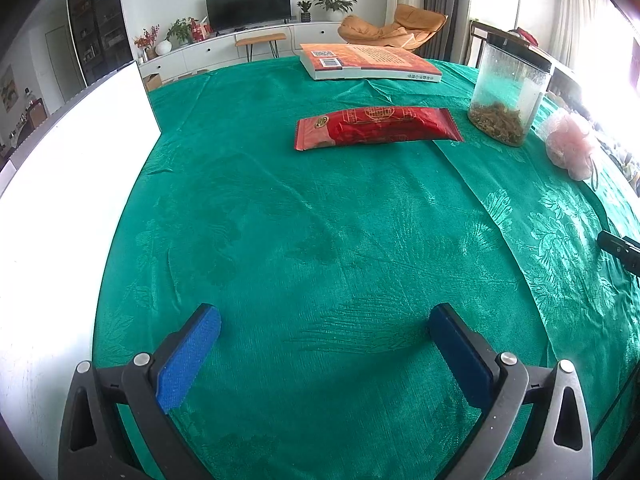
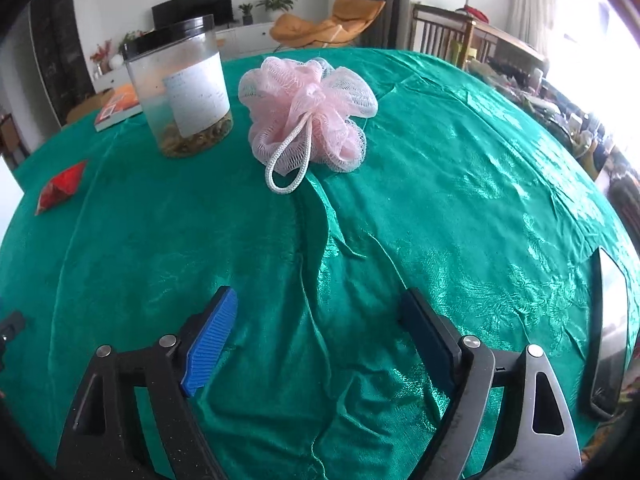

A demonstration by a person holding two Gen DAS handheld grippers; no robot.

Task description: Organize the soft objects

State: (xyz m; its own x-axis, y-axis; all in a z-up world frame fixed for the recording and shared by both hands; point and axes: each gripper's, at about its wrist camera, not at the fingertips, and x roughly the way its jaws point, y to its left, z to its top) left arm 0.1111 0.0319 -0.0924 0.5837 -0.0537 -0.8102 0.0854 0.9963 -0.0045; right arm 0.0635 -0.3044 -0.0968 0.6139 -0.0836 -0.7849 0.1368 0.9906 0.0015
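A pink mesh bath pouf with a white cord loop lies on the green tablecloth, ahead of my right gripper, which is open and empty. The pouf also shows in the left wrist view at the far right. A red snack packet lies flat on the cloth ahead of my left gripper, which is open and empty. The packet's corner shows at the left of the right wrist view.
A clear jar with a black lid stands left of the pouf and also shows in the left wrist view. An orange book lies at the far edge. A white board is at the left. A dark flat device lies at the right.
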